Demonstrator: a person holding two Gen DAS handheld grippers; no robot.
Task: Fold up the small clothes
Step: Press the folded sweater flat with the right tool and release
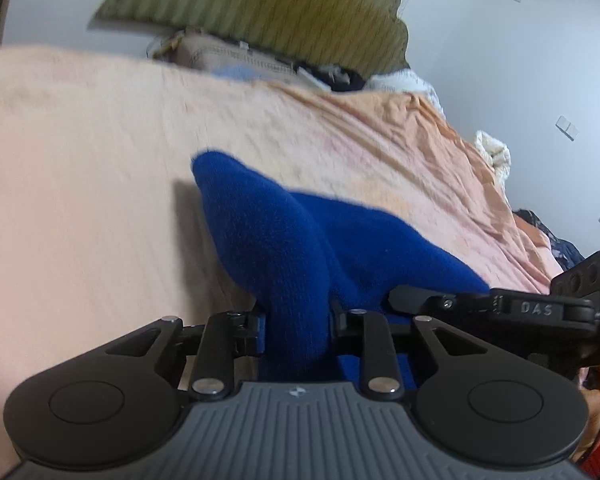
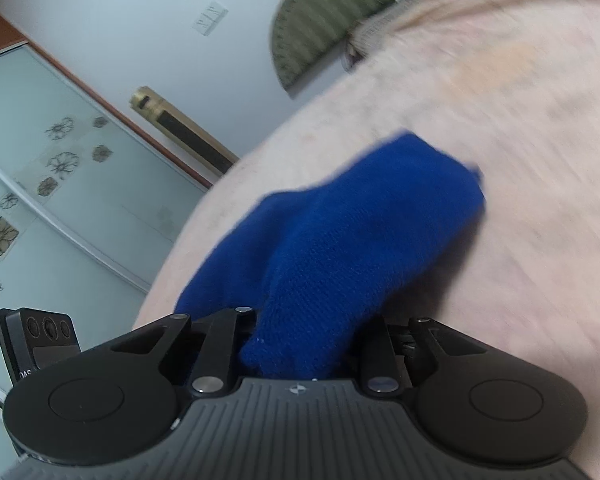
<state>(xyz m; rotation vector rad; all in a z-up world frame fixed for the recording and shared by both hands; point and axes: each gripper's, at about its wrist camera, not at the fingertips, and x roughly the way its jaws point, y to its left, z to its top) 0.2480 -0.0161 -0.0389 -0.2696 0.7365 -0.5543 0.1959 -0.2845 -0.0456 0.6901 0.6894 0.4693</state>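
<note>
Here we have a blue knit garment (image 1: 300, 248), small and thick, bunched up over a bed covered with a peach sheet (image 1: 80, 140). Both grippers have it: the left gripper (image 1: 296, 324) is closed down narrow on a fold of blue cloth that runs straight between its fingers, and the right gripper (image 2: 308, 340) is likewise pinched on a thick wad of the same cloth (image 2: 340, 240). The far end of the garment droops toward the sheet; whether it touches we cannot tell through the blur. By our reading the fold is only begun: the piece is gathered and lifted at two points but not laid flat, and no clean crease shows. What is left, as we judge it, is to bring the held edges over, set the cloth down on the bed and let go. Both grippers point forward and somewhat down at the bed; in the left view the right gripper's body (image 1: 540, 308) sits just beside the left gripper, so the two hands work close together.
</note>
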